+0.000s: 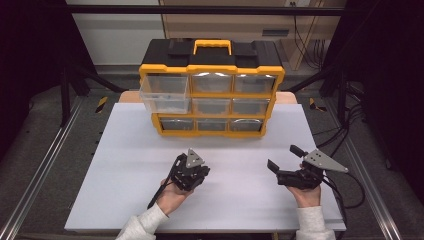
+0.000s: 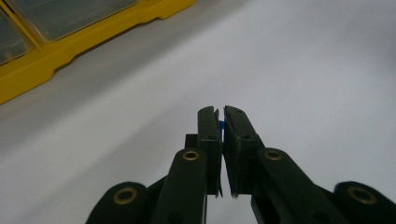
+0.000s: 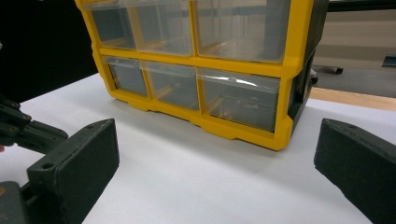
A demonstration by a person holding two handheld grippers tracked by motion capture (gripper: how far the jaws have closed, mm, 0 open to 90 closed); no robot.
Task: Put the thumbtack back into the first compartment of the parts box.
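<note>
Left gripper has its jaws pinched nearly together on a small blue thing, too little of it showing to name, and hangs over the white table top in front of the yellow-and-black drawer organizer, whose top-left clear drawer stands pulled out. Right gripper rests at the table's right with its jaws wide apart, nothing between them.

Drawer organizer at table back centre; top-left drawer pulled out. Left gripper and right gripper before it, well apart.
</note>
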